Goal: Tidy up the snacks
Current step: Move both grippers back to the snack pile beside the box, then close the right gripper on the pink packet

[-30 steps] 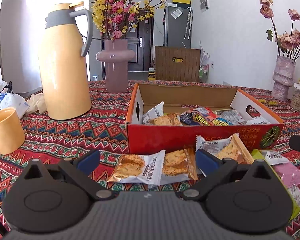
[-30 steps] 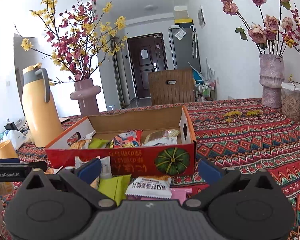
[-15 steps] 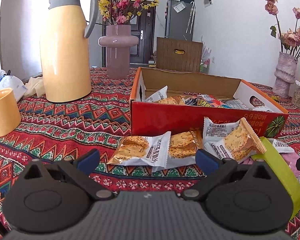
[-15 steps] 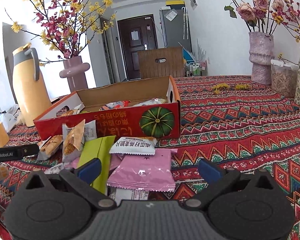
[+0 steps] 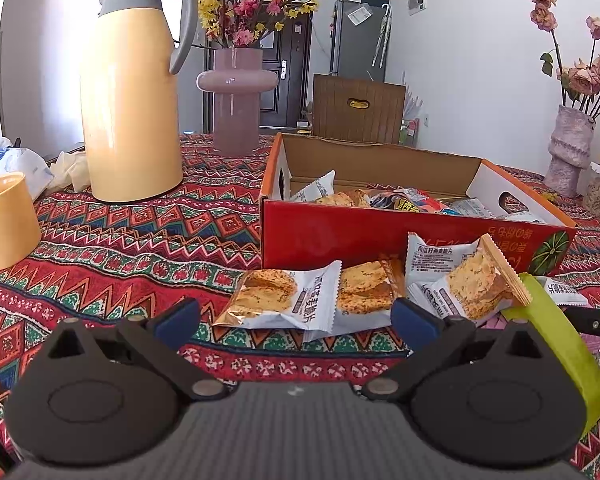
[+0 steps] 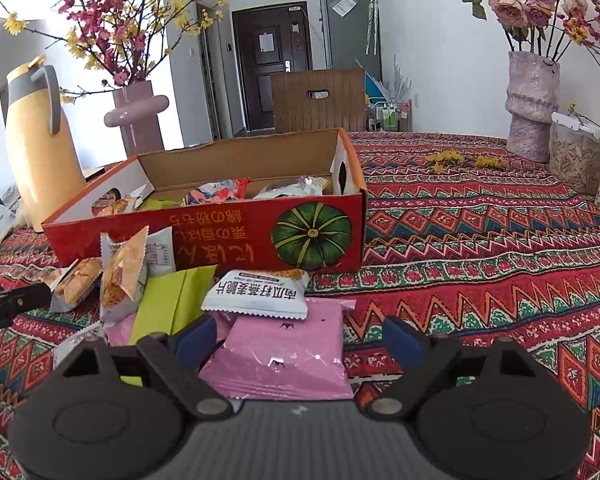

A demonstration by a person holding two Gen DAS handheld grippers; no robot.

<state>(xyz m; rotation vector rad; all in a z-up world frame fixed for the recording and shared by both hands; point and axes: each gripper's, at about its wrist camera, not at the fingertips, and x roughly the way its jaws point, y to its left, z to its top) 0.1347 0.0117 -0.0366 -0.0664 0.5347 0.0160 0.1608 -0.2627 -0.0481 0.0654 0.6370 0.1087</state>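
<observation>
I start with the red cardboard box (image 6: 204,240), the biggest thing I have to deal with: it sits on the patterned tablecloth (image 6: 480,240), open at the top and already partly filled with packets. Its near wall is stiff card and stands between the loose snacks and the inside, so I judge every packet must be lifted clear over that rim. To the right of the box the cloth is bare, good open room for swinging; on the far left stand the yellow thermos (image 5: 132,100) and the yellow mug (image 5: 6,220), well apart from the pile.

The loose pile lies just in front of the box's near wall. My right gripper (image 6: 298,338) has the pink packet (image 6: 284,356) between its fingers; the jaws are closing, but the pads do not yet press on it. The packet looks light, soft and slick, so I would pinch it across its flat body rather than a crimped end. A white packet (image 6: 256,294) overlaps its far edge and may drag along.

My left gripper (image 5: 296,316) stands wide apart with nothing held, hanging just short of the cracker packets (image 5: 284,300). Those likely hold brittle biscuits, so I would grip gently at the side seams. The green packet (image 5: 556,344) lies at the right, close to my right finger.
</observation>
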